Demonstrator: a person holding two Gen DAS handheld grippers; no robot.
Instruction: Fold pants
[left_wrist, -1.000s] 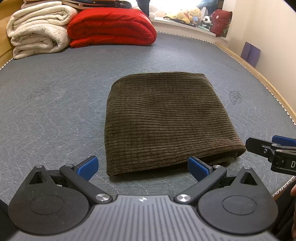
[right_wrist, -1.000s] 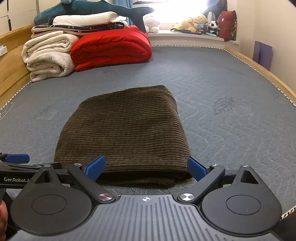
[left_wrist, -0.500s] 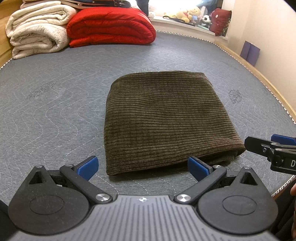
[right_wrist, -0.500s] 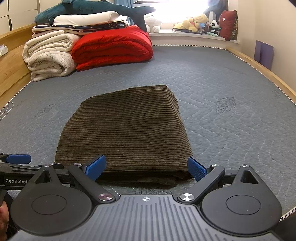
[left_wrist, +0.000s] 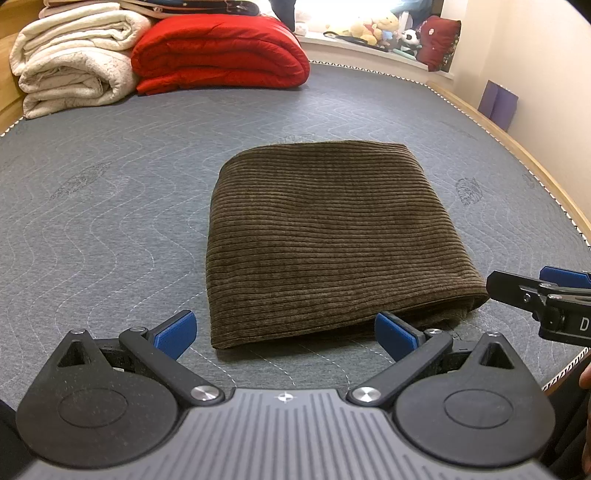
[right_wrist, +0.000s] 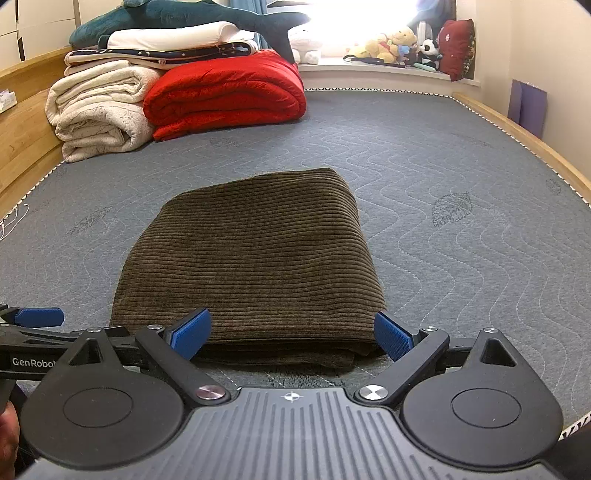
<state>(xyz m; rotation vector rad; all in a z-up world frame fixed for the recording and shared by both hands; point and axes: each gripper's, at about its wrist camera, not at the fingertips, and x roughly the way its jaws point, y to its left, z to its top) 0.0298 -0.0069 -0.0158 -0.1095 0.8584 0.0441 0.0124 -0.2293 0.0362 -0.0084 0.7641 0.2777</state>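
Observation:
Dark brown corduroy pants (left_wrist: 332, 236) lie folded into a flat rectangle on the grey quilted mattress (left_wrist: 110, 206). They also show in the right wrist view (right_wrist: 255, 254). My left gripper (left_wrist: 284, 332) is open and empty, just short of the fold's near edge. My right gripper (right_wrist: 291, 332) is open and empty, its blue pads on either side of the near right corner, not touching. The right gripper's finger shows at the right edge of the left wrist view (left_wrist: 532, 295). The left gripper's finger shows at the left edge of the right wrist view (right_wrist: 37, 321).
A folded red quilt (right_wrist: 225, 96) and rolled cream blankets (right_wrist: 99, 110) lie at the mattress's far left. A plush shark (right_wrist: 177, 18) tops the pile. Stuffed toys (right_wrist: 399, 44) sit on the windowsill. A wooden bed frame (left_wrist: 517, 155) runs along the right side.
Both grippers have drawn back a little from the pants and stayed open. The pants have not moved.

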